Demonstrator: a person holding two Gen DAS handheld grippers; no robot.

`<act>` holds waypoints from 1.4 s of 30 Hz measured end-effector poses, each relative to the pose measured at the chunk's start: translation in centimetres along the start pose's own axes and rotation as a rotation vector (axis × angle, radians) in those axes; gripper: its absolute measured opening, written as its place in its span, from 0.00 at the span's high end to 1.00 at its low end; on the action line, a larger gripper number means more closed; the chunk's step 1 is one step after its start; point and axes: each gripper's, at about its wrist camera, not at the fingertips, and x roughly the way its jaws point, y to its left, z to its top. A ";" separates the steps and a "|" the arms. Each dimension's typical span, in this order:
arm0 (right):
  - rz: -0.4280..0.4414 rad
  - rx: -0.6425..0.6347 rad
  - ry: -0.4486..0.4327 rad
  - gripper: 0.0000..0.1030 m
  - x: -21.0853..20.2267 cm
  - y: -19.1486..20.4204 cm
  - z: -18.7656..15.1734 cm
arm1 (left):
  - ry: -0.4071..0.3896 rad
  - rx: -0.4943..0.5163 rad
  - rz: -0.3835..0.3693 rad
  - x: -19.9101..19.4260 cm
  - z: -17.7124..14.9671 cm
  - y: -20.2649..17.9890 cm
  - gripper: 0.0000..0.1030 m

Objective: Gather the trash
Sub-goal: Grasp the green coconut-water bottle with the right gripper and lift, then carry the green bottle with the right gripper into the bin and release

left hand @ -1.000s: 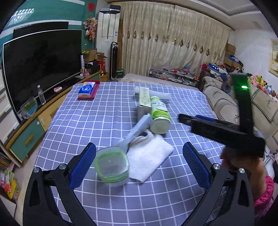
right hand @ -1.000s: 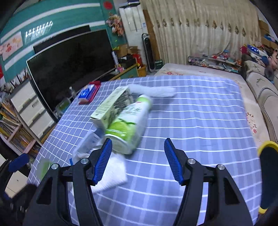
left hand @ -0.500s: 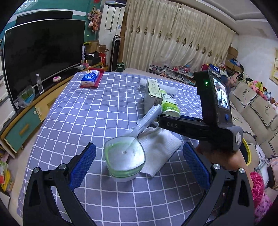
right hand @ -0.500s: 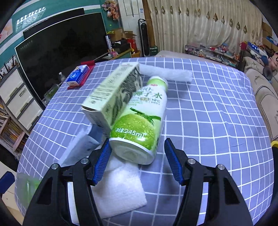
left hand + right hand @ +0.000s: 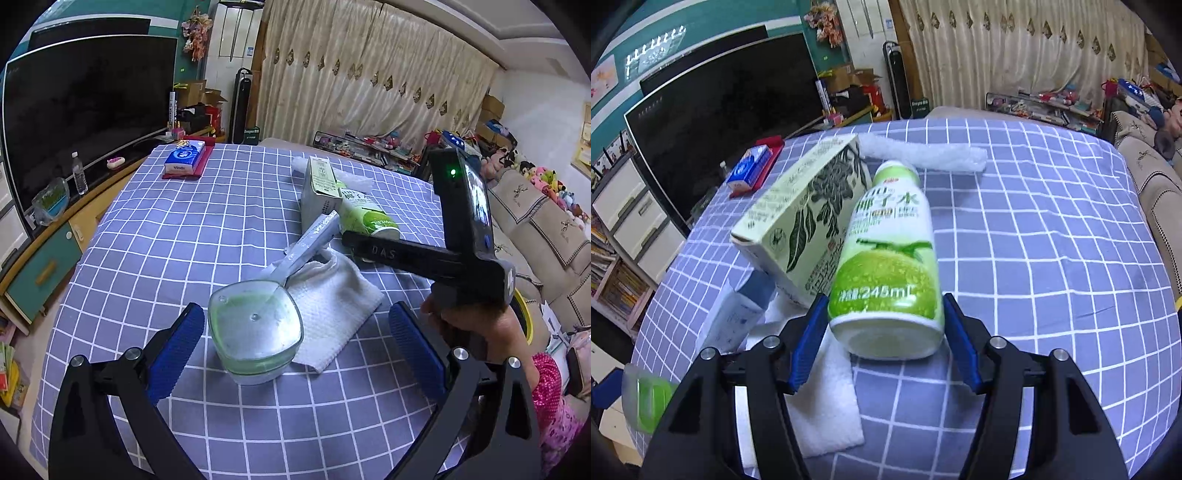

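Green bottle (image 5: 886,266) lies on its side at frame centre, base between the closing pads of the right gripper (image 5: 884,345), beside a carton (image 5: 801,221). Left gripper (image 5: 295,343) wide, straddling a plastic cup (image 5: 255,328).

Crowded middle of the table, open cloth on either side

The checked tablecloth (image 5: 155,251) lay bare toward the television side and at the near edge, and bare again right of the green bottle (image 5: 890,266). The bottle lay between the closing right gripper (image 5: 884,343) pads, hemmed on its left by the pale carton (image 5: 809,218) touching it, with a rolled white towel (image 5: 923,151) just behind. The clear cup (image 5: 255,328) sat between the wide-apart left gripper (image 5: 295,347) pads, its left side free, its right crowded by the white napkin (image 5: 332,299) and a tilted blue-grey sachet (image 5: 310,243).
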 end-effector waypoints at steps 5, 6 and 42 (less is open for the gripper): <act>-0.015 -0.020 -0.031 0.49 -1.7 -0.1 0.3 | 0.006 -0.013 0.000 0.3 -0.1 0.4 0.05; -0.021 -0.034 -0.051 0.49 -2.7 -0.2 0.4 | 0.007 -0.015 0.000 0.3 -0.1 0.4 0.05; 0.047 0.053 -0.222 0.52 -17.4 -7.2 -0.3 | 0.001 0.043 0.005 0.2 0.0 -1.8 0.05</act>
